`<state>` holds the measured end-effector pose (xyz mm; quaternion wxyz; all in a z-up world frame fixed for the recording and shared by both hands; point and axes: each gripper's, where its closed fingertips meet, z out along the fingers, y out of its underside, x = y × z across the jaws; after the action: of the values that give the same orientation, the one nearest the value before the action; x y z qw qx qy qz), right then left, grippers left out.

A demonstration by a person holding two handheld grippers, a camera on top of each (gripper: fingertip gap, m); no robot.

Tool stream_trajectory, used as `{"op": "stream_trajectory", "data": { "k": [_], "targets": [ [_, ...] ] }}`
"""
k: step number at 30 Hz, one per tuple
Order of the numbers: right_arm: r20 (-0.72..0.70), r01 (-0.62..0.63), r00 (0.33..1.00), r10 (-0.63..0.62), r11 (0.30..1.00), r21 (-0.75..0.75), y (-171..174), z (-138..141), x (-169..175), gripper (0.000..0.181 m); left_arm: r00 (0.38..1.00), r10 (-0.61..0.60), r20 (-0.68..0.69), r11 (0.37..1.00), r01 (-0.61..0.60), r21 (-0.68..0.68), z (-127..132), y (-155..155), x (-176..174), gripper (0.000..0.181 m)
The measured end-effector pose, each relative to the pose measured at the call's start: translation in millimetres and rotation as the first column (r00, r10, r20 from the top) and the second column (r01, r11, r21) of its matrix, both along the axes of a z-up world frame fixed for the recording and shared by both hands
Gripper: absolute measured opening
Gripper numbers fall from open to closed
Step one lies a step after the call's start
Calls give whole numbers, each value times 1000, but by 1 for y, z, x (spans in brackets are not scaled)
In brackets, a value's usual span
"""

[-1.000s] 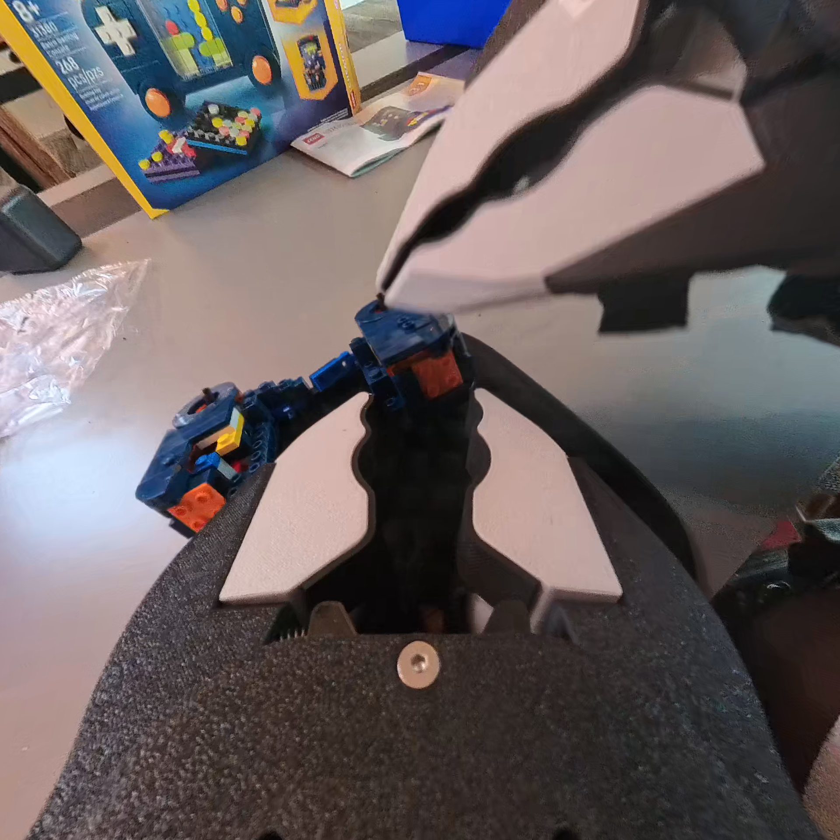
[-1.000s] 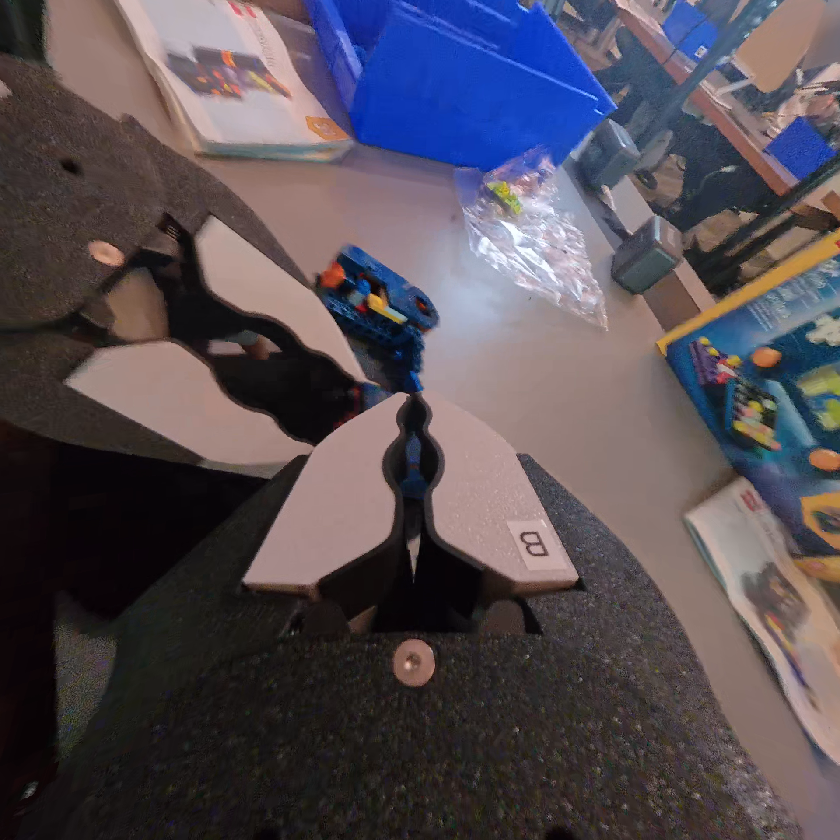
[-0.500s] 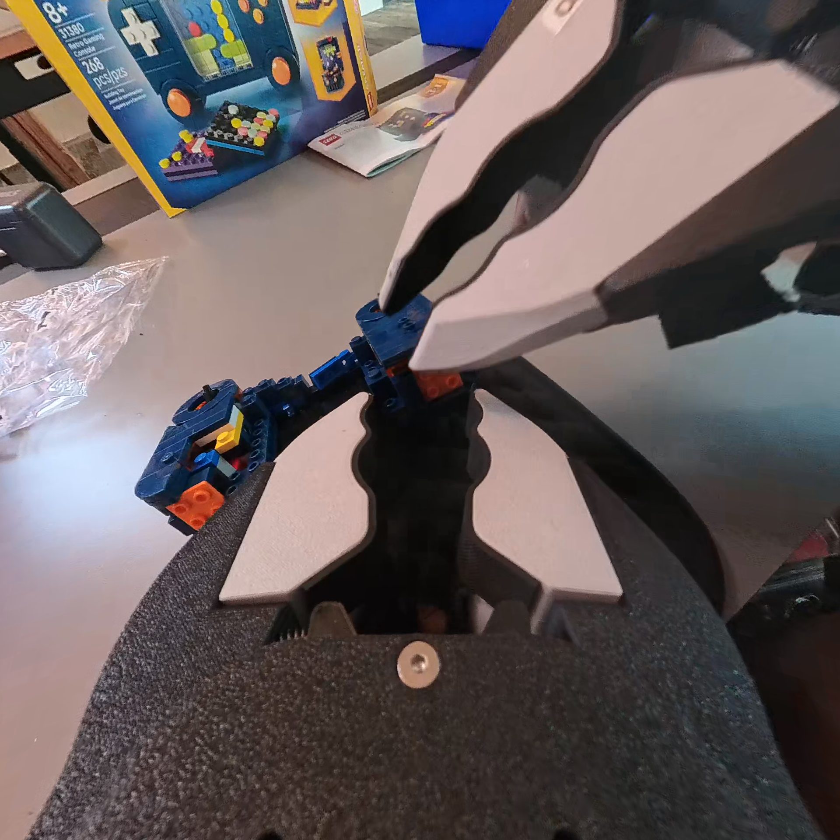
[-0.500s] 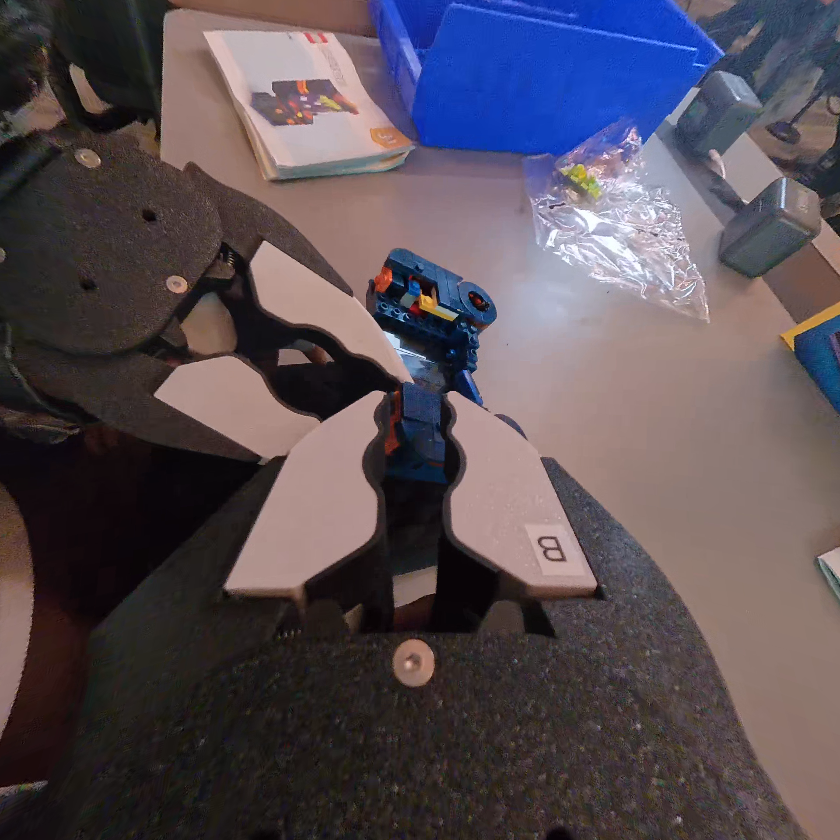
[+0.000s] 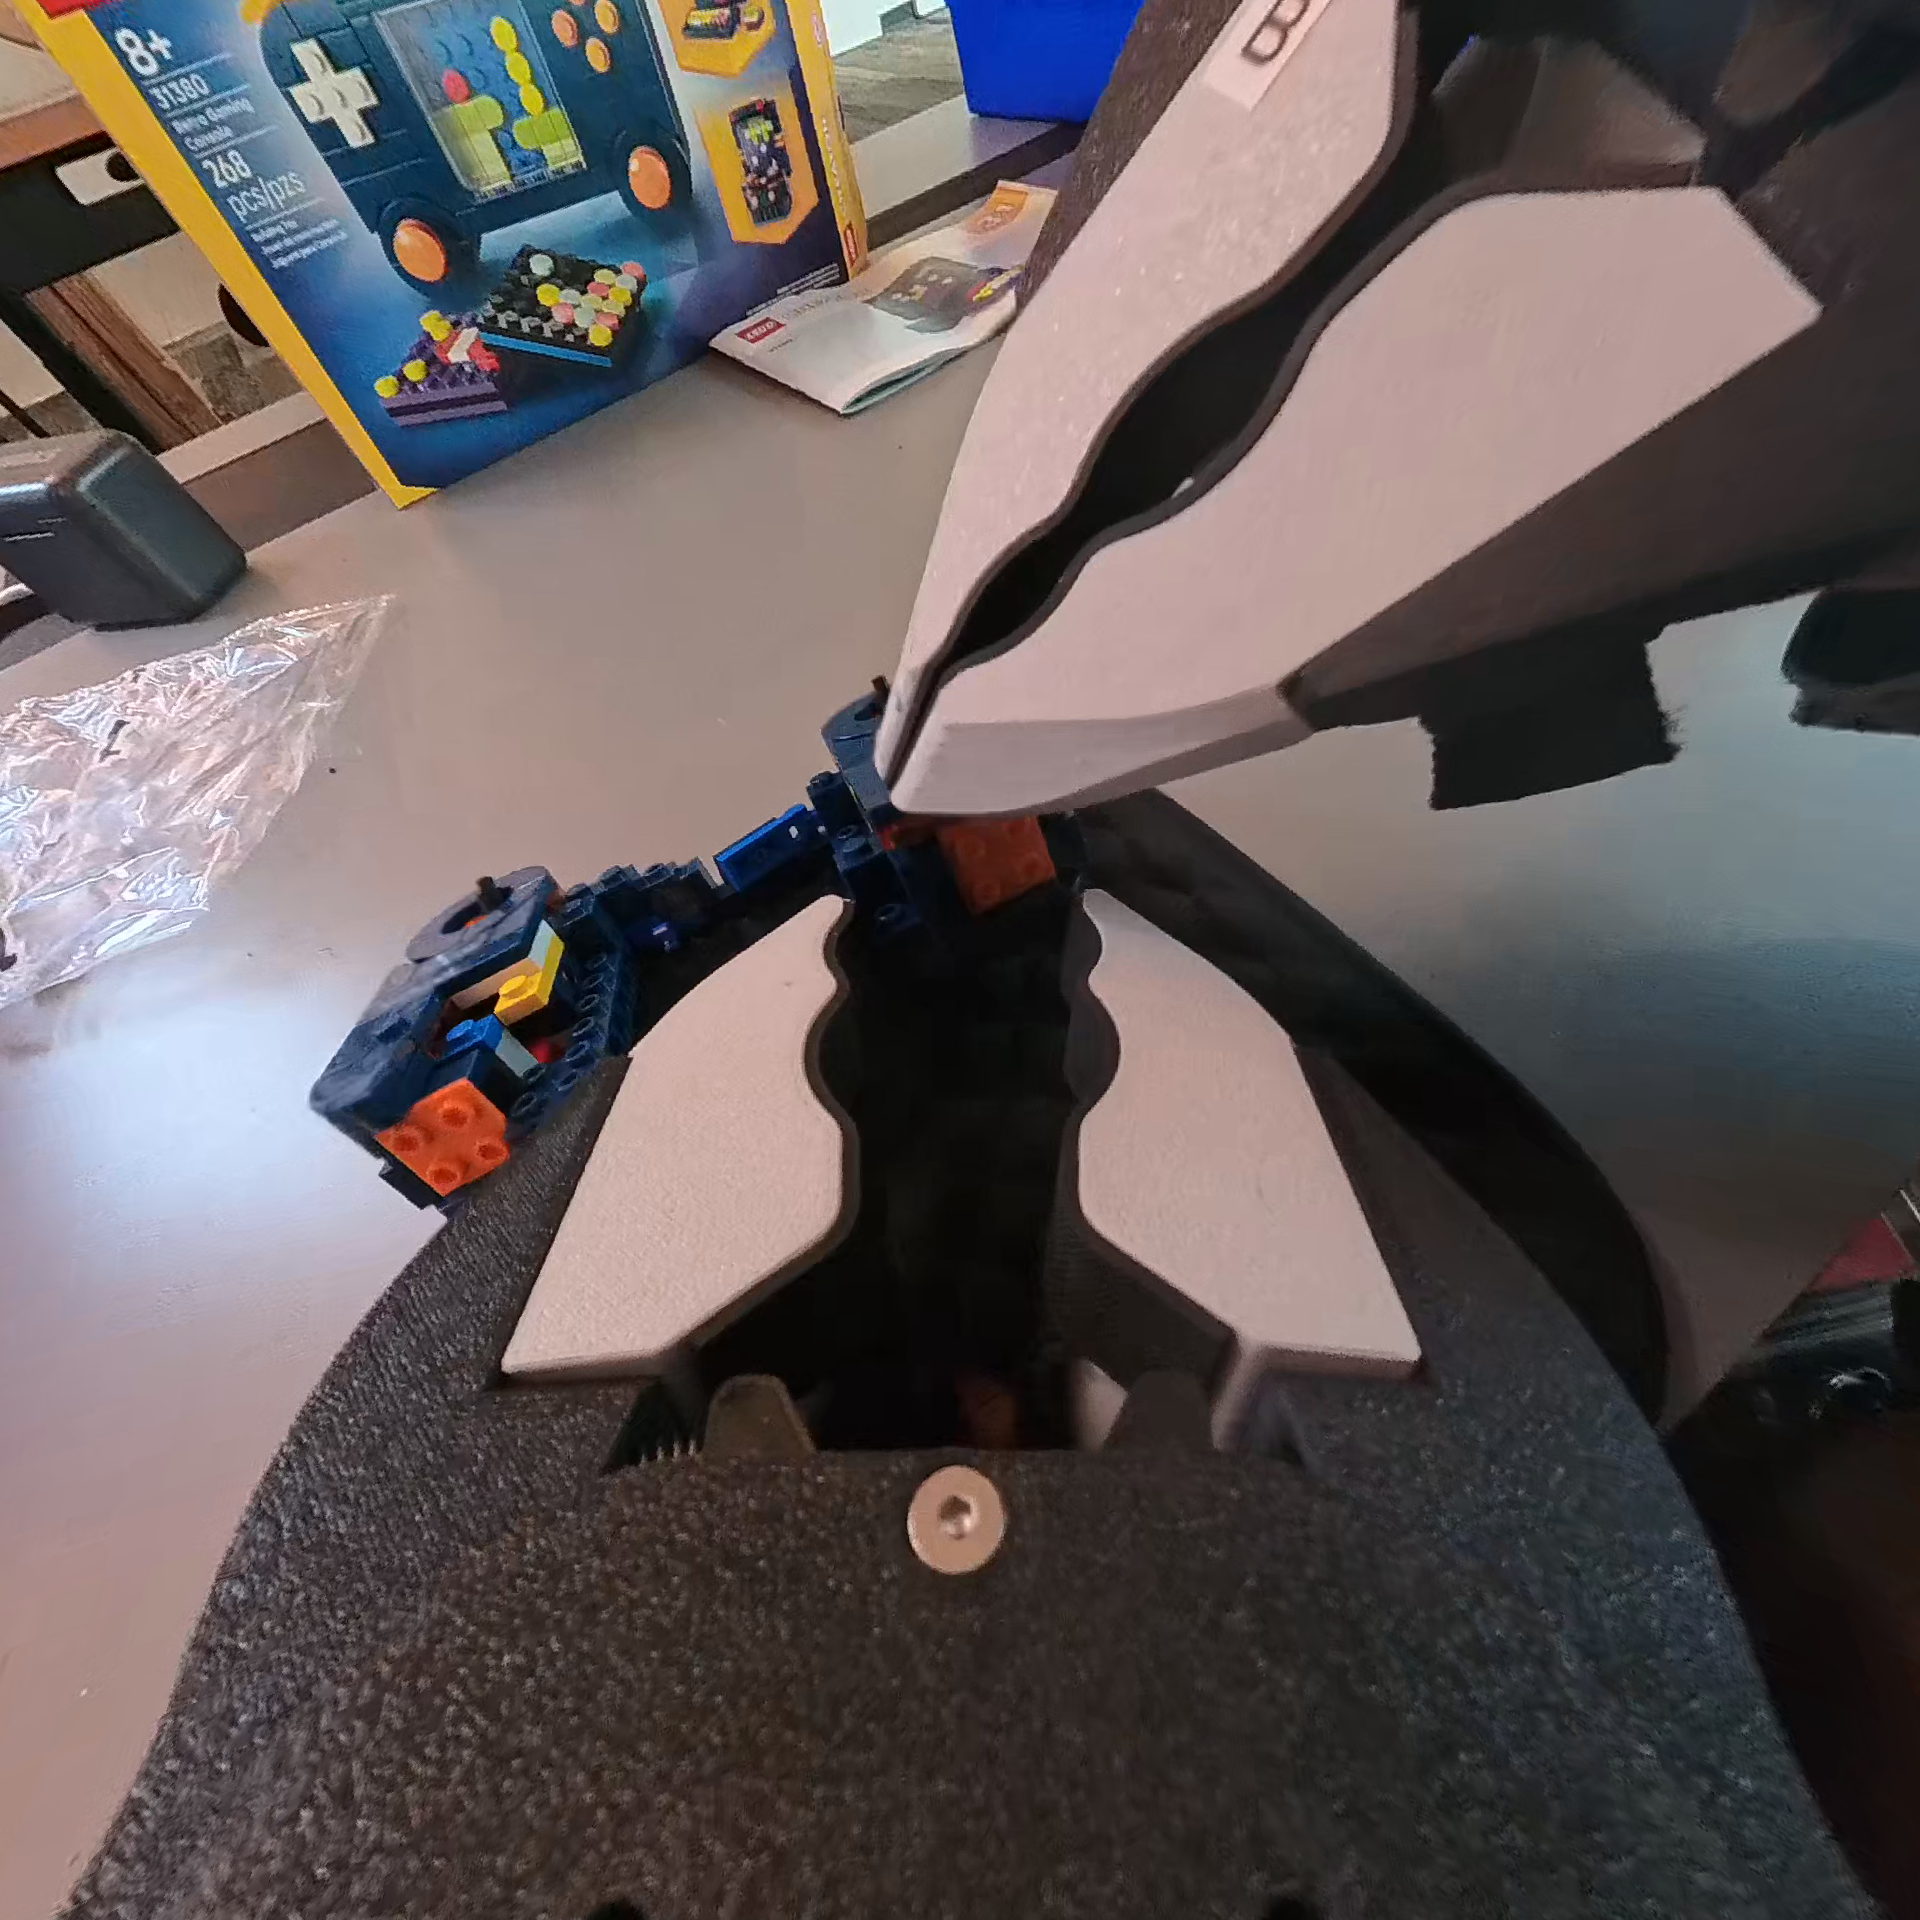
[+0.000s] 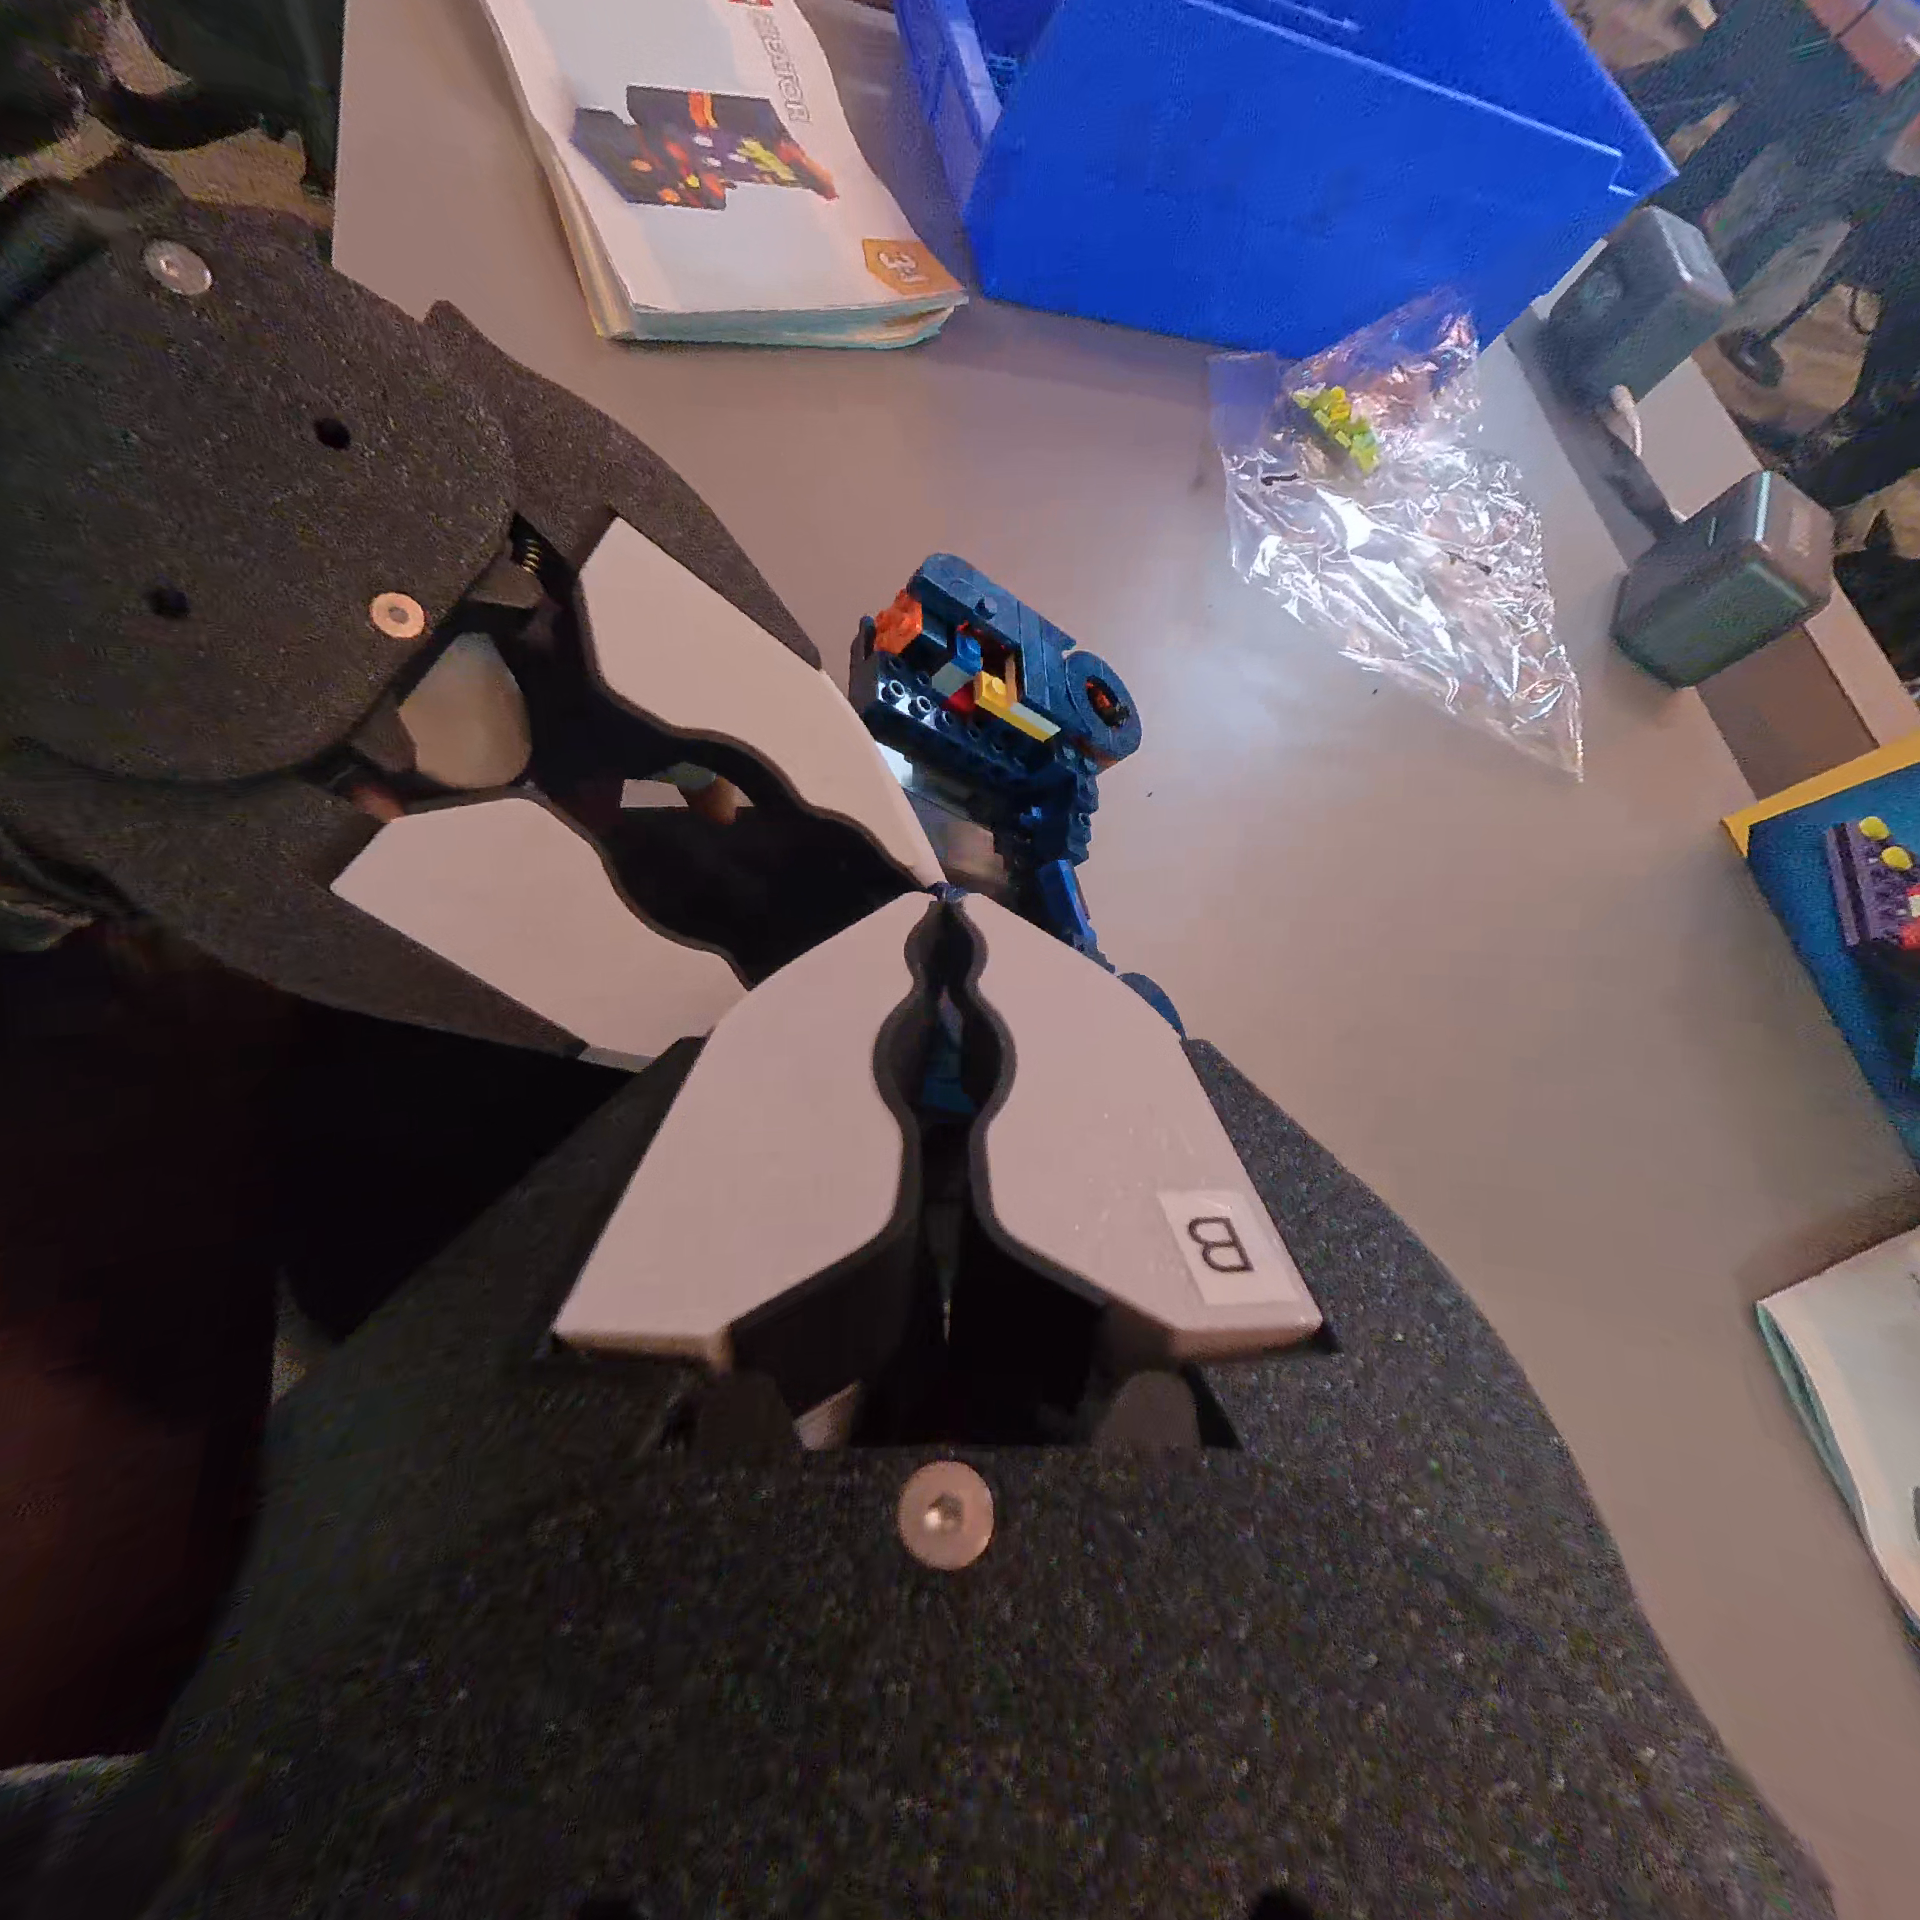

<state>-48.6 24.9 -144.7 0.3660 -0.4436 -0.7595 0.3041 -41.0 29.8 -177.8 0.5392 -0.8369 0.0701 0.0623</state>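
1. The left claw [image 5: 961, 914] held the near end of the dark blue brick model [image 5: 488, 1008], its fingers spread around it as before; the model's far end rested on the grey tabletop [image 5: 623, 644].
2. The right claw [image 6: 943, 914], spread around the model's upper block half a second earlier, had pressed together, its tips pinching the block's top edge.
3. The plastic bag [image 6: 1392, 561], booklet [image 6: 727, 177] and blue bin [image 6: 1288, 177] had not moved.
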Motion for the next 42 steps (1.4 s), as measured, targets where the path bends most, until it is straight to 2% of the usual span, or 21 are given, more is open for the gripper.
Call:
{"op": "stream_trajectory", "data": {
  "k": [2,3,4,5,6,8,10,11,12,15,19,24,25,26,27,28,30,32,34,38,42],
  "targets": [
    [-7,78,997,-77,995,70,15,-1,-1,0,1000,-15,-2,1000,15,1,0,-1,3,37],
    [32,128,990,-136,973,192,36,-10,3,0,999,-34,1,999,34,7,1,-2,8,37],
    [45,108,993,-113,988,114,36,-13,5,0,999,-35,-15,999,36,5,0,-3,10,37],
    [-20,53,998,-55,996,-67,21,0,3,0,999,-24,-22,1000,24,6,0,-3,8,37],
    [-63,49,996,-57,993,-110,17,11,1,0,1000,-16,-5,1000,16,4,0,-2,5,37],
    [-43,75,996,-76,997,-4,23,9,0,0,1000,5,20,1000,-5,-5,-1,-1,-1,37],
    [25,28,999,-25,996,-90,17,3,3,0,1000,2,-5,1000,-2,-4,-1,0,0,37],
    [47,-1,999,8,989,-146,11,2,6,16,1000,-2,-18,1000,2,-2,-1,0,0,37],
    [65,-1,998,12,985,-173,11,2,7,23,1000,-1,-21,1000,1,-1,-1,-1,0,37],
    [133,-54,988,76,986,-159,7,-1,10,23,1000,-4,-30,1000,4,-1,-1,0,0,37],
    [214,-139,965,155,986,-87,2,-8,8,12,998,-5,-55,1000,5,-3,-1,0,1,37],
    [268,-178,949,168,984,12,1,-11,6,10,998,4,-61,1000,-5,-23,-4,0,-2,36],
    [242,-173,957,163,985,23,1,-7,3,0,998,-3,-66,1000,1,-27,-5,0,-1,37],
    [260,-99,964,57,983,154,22,-13,1,0,997,-58,-50,998,58,9,1,0,9,37],
    [271,-98,962,41,975,201,30,-16,2,0,992,-96,-75,995,97,2,0,0,18,36],
    [285,-108,957,59,981,158,28,-18,3,0,988,-94,-124,996,92,-19,-4,0,18,36],
    [234,-114,967,100,992,48,21,-11,1,0,996,-50,-75,999,49,-13,-3,0,8,37],
    [137,-220,966,221,975,-21,15,6,2,0,998,-54,-29,998,53,-21,-3,-1,1,37],
    [141,-362,919,369,930,-70,11,18,7,42,996,-84,-38,996,84,-9,-2,-3,1,37],
    [249,-663,705,664,742,-100,-1,26,12,38,986,-149,-77,988,151,19,2,-6,7,37],
    [386,-829,421,821,521,-203,-11,5,18,35,982,-169,-90,985,171,22,2,-7,9,37]
  ]
}}
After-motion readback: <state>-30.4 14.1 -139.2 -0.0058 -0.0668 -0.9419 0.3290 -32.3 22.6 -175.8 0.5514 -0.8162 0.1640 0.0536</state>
